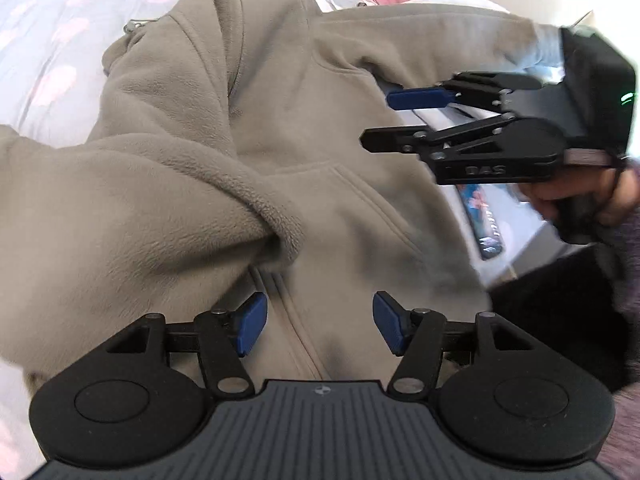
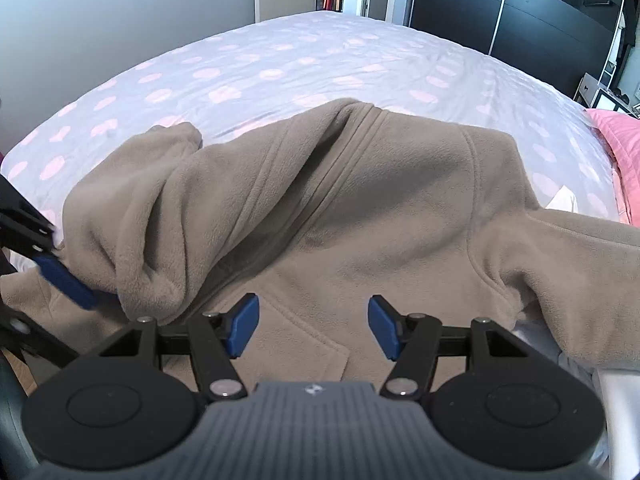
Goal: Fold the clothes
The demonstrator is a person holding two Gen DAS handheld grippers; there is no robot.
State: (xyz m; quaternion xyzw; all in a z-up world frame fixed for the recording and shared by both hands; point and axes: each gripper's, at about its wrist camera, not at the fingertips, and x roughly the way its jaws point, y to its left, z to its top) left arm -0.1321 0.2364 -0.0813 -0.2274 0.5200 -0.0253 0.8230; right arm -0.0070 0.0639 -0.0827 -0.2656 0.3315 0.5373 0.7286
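Taupe fleece jacket point(image 2: 360, 208) lies spread on the dotted bedsheet point(image 2: 280, 68), directly beneath both grippers. Left gripper point(image 1: 319, 322) and right gripper point(image 2: 312, 326) hover over it, jaws wide, holding nothing.

Fleece jacket point(image 2: 360, 208) lies on the bed point(image 2: 280, 64), one sleeve point(image 2: 152, 216) folded across its front.

Both of my feeds are lit by soft, even daylight, with no hard glare anywhere. Fisheye bending is strong: the bed point(image 2: 320, 60) bulges into a dome and the corners of each picture go black. In the left wrist view the right gripper point(image 1: 394, 118) and the hand point(image 1: 580, 200) holding it are smeared with motion blur, and a small green streak glows at its far edge. The fleece jacket point(image 2: 400, 200) reads sharp, with soft shadows pooling in its folds.
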